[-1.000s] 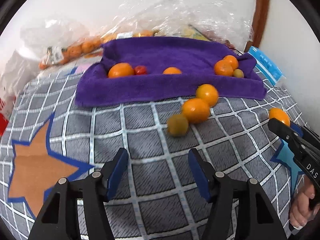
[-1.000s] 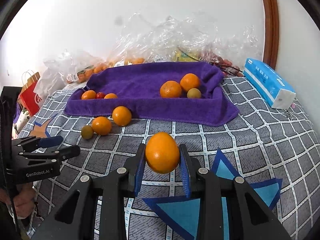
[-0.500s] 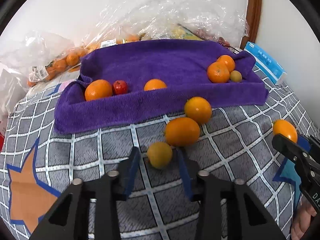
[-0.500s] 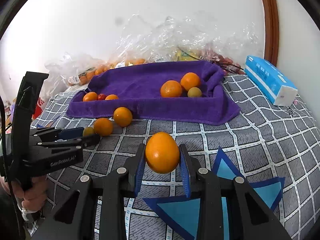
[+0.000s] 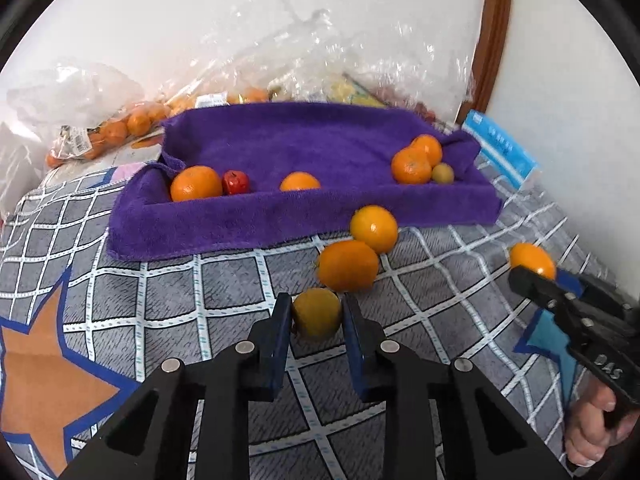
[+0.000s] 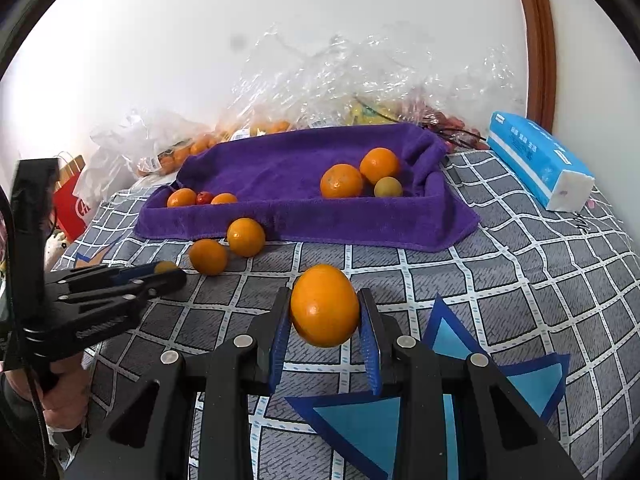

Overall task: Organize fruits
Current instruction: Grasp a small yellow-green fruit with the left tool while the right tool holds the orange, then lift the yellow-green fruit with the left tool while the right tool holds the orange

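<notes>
My left gripper (image 5: pixel 316 314) is shut on a small yellow-green fruit (image 5: pixel 317 313) on the checked cloth. Two oranges (image 5: pixel 348 265) (image 5: pixel 374 229) lie just beyond it, in front of the purple towel tray (image 5: pixel 280 212). The tray holds oranges, a red fruit (image 5: pixel 235 182) and a green fruit (image 5: pixel 443 173). My right gripper (image 6: pixel 325 320) is shut on an orange (image 6: pixel 324 305), held above the cloth; it also shows in the left wrist view (image 5: pixel 532 261). The left gripper shows in the right wrist view (image 6: pixel 164 276).
Clear plastic bags (image 6: pixel 360 80) with more fruit lie behind the tray against the wall. A blue tissue pack (image 6: pixel 538 164) sits at the right. A red paper bag (image 6: pixel 72 200) stands at the far left. A wooden door frame (image 6: pixel 540 40) rises at the right.
My left gripper moved forward to the small yellow-green fruit and closed around it. My right gripper kept holding its orange nearly still.
</notes>
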A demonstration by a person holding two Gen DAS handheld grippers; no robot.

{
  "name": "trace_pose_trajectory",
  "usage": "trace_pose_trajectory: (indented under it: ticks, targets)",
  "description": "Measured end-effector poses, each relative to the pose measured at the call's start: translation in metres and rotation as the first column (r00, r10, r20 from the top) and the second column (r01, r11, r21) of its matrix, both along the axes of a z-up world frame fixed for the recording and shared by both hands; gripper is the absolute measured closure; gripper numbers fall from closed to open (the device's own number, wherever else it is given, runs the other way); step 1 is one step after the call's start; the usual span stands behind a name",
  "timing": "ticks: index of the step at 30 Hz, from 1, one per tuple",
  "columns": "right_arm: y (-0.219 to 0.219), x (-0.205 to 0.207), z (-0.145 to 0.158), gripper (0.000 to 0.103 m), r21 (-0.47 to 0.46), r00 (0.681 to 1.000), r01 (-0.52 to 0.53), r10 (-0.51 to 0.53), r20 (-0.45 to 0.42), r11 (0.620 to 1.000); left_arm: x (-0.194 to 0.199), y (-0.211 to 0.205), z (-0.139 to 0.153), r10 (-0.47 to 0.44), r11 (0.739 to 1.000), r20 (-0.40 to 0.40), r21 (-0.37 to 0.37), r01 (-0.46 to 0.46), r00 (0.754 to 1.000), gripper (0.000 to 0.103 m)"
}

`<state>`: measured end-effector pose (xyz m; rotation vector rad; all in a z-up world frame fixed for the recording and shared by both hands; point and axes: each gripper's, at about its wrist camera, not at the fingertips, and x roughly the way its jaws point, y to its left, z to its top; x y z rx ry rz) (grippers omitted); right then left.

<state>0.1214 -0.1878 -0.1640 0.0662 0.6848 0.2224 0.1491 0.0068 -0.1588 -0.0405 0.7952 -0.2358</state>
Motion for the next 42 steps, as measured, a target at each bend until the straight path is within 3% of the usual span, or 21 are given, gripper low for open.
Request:
trace_pose_trajectory:
  ticks: [15,22,42]
  targets:
    - [0.003,-0.006,0.003,0.071,-0.032,1.0,0.009,-0.008,0.025,0.999,-0.008,0.009,0.007,0.042,0.999,0.053,-0.03,-0.04,0.998,0.079]
    - [0.009,-0.015,0.006,0.071,-0.095,0.999,0.008,-0.004,0.051,0.995,-0.011,0.009,0.011,0.036,0.999,0.075,-0.043,-0.033,0.997,0.079]
    - [0.009,-0.01,0.003,0.071,-0.047,1.0,0.019,-0.018,0.025,0.999,-0.017,0.01,0.018,0.033,0.998,0.11,-0.063,-0.026,0.993,0.079]
